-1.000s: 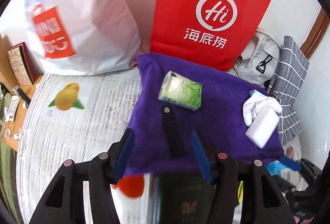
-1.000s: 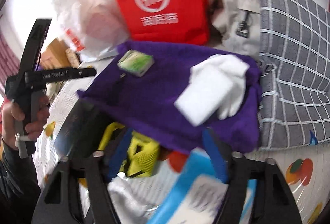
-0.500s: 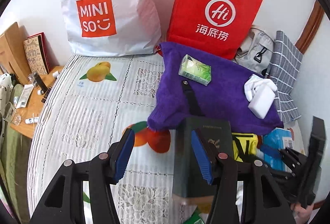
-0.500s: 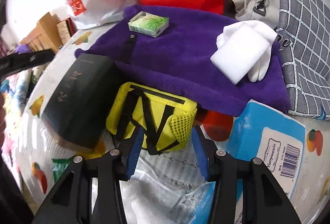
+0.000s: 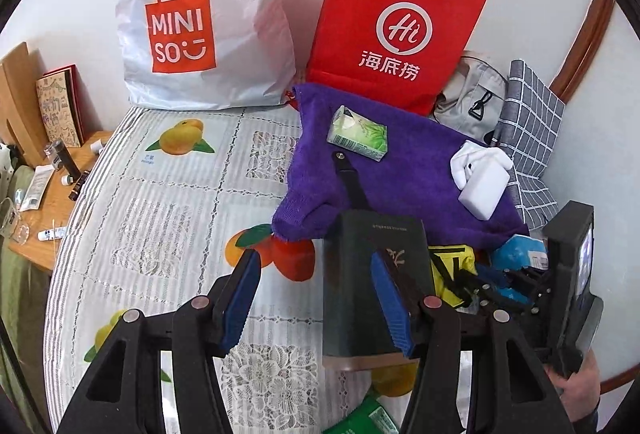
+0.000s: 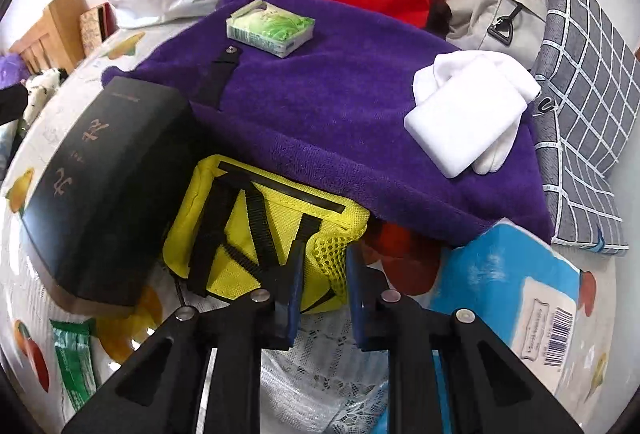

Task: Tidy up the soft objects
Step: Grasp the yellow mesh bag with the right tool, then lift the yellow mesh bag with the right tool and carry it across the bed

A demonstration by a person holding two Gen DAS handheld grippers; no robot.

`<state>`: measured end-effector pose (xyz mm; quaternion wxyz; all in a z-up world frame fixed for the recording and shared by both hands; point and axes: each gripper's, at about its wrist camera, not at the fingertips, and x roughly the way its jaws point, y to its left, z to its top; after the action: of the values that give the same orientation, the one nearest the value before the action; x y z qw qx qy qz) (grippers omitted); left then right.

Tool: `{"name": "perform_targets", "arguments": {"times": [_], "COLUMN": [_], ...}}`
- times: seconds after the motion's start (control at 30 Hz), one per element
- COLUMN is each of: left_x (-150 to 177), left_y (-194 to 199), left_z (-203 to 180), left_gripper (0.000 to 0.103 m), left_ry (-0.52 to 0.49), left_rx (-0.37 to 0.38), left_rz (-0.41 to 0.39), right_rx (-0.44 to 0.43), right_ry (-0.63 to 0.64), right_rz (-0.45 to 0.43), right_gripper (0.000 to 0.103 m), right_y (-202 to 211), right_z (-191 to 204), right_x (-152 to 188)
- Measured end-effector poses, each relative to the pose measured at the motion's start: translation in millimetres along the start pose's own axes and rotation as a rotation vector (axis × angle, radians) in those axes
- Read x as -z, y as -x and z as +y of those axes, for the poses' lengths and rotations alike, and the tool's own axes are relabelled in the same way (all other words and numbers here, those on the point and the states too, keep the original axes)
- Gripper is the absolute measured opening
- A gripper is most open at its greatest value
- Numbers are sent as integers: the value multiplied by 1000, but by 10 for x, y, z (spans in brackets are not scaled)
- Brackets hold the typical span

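Right wrist view: right gripper [image 6: 322, 288] sits low over the yellow pouch [image 6: 256, 234], blue pads pinching the pouch's mesh corner; the jaws have just been closing and now stand narrow, clamped on that corner. Pouch lies on the fruit-print tablecloth [image 5: 168, 218], its far edge tucked under the near edge of the purple towel [image 6: 340, 106]. Black book [image 6: 100, 178] lies touching the pouch's left side. On the towel: green tissue pack [image 6: 272, 26] toward the far edge, white sponge [image 6: 464, 126] on top of white folded cloth [image 6: 500, 74] at the right edge. Blue wipes packet [image 6: 516, 294] just right of the gripper, at the towel's near right corner.

Left wrist view: left gripper [image 5: 316, 302] above the cloth, jaws apart, nothing between the pads; right pad overlaps the book in view, contact not discernible. White MINISO bag [image 5: 208, 22] and red paper bag [image 5: 400, 26] stand along the table's far edge against the wall.
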<state>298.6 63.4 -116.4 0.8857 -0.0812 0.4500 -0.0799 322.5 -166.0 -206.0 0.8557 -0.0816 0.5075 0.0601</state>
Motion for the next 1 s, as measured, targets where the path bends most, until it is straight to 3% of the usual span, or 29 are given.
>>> {"name": "perform_targets", "arguments": {"times": [0.47,0.67,1.0], "left_x": [465,932,1543], "left_y": [438,537,454], "left_z": [-120,-238,-446], "left_gripper": [56,56,56], "left_ry": [9,21,68], "left_rx": [-37,-68,-76], "left_rz": [12,58,157], "right_rx": [-93,-173,-211], "right_ry": [-90,-94,-106], "right_rz": [-180,-238,-219], "right_gripper": [16,16,16], "right_y": [958,1341,1521], "right_z": [-213,-298,-533], "right_x": [241,615,1380]}}
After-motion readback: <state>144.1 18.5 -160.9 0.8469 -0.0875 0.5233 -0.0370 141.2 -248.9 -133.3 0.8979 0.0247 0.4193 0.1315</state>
